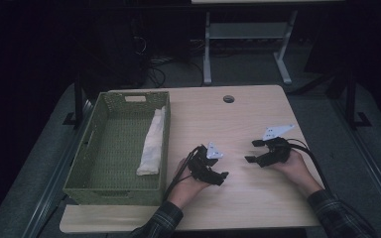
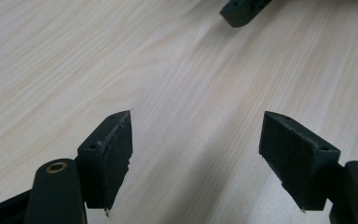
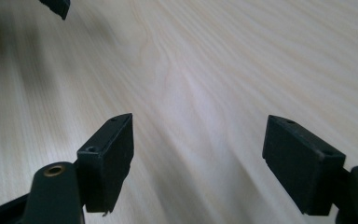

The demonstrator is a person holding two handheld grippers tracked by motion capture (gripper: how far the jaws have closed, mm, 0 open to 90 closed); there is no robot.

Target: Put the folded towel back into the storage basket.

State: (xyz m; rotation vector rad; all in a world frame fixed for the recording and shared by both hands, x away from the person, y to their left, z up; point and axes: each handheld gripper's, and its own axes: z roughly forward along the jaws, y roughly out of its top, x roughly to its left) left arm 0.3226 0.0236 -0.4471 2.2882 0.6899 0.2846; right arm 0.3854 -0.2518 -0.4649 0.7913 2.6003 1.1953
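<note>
Both grippers, left (image 1: 222,177) and right (image 1: 252,150), rested wide open and empty on the table (image 1: 243,198), with the folded cloth (image 1: 153,144) already in the basket (image 1: 87,144), likely finished.

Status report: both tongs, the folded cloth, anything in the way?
Left tongs open, empty. Right tongs open, empty. White cloth lying in green basket. Nothing between tongs and basket.

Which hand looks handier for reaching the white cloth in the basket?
Probably the left gripper: it is nearer the green basket holding the white cloth. The right gripper is farther across the table. Both are open, empty.
</note>
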